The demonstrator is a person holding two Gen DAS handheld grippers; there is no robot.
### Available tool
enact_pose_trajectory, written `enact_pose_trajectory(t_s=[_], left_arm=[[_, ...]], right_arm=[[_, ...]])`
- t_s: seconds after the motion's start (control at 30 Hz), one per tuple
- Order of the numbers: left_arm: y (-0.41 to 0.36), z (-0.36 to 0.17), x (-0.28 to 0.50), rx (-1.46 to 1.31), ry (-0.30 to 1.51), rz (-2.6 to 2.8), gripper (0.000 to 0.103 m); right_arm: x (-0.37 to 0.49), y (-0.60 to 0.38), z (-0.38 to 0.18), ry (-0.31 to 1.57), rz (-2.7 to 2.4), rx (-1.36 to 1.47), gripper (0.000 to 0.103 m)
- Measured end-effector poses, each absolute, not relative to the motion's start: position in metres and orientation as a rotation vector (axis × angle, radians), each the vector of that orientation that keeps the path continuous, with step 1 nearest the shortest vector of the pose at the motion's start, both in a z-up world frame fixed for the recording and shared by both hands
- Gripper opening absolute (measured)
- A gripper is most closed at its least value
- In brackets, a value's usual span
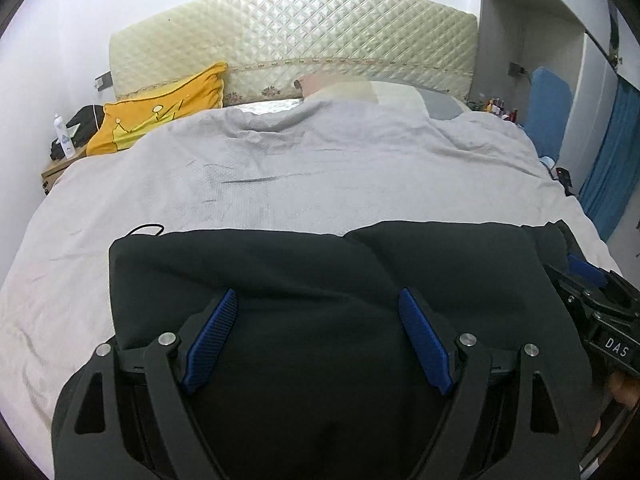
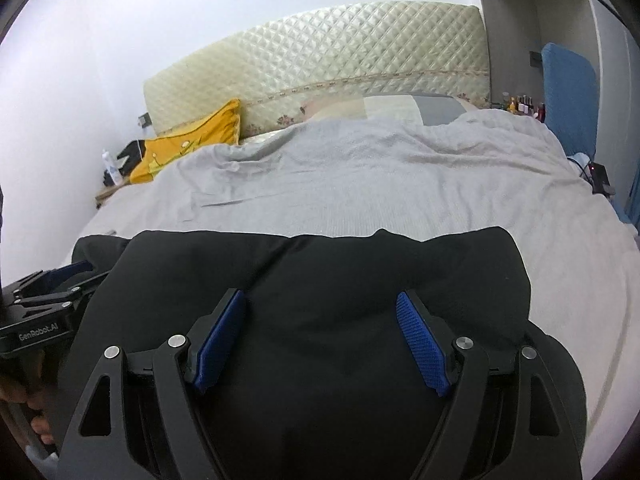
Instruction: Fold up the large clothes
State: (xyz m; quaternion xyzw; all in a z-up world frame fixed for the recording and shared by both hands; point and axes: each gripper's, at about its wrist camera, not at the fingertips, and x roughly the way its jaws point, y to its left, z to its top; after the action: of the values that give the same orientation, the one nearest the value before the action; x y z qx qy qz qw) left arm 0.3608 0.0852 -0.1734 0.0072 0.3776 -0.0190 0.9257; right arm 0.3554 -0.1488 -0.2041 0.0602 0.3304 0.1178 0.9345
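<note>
1. The left gripper is hovering with its blue-padded fingers spread wide and nothing pinched between them; the black garment is lying directly under and ahead of it.
2. The right gripper is likewise standing spread apart, pinching nothing, with the same black garment spreading beneath and in front of its fingers.
3. The two grippers are sitting side by side over the garment: the right gripper is showing at the right edge of the left view, and the left gripper at the left edge of the right view.
4. Beyond the fingertips, the garment's far edge is lying across the grey bedspread.
5. Farther ahead, a yellow pillow is leaning to the left, against the quilted headboard.
</note>
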Motion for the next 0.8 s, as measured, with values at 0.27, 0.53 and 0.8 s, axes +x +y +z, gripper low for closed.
enact_pose_trajectory(t_s=[0.27,0.53,0.8], left_arm=[[0.092,-0.194,0.378,0.004,0.820,-0.082,0.087],[0.102,-0.181,0.367,-0.035,0.792,-0.113,0.087],[0.151,-0.166,0.341,0.027,0.748,0.050,0.087]], right_arm=[[0.385,-0.143,-0.222,0.734,0.268,0.145,0.085],[0.380,-0.150,-0.223,0.750,0.299,0.133,0.086],[0.341,-0.184,-0.200,0.688,0.281,0.157,0.094]])
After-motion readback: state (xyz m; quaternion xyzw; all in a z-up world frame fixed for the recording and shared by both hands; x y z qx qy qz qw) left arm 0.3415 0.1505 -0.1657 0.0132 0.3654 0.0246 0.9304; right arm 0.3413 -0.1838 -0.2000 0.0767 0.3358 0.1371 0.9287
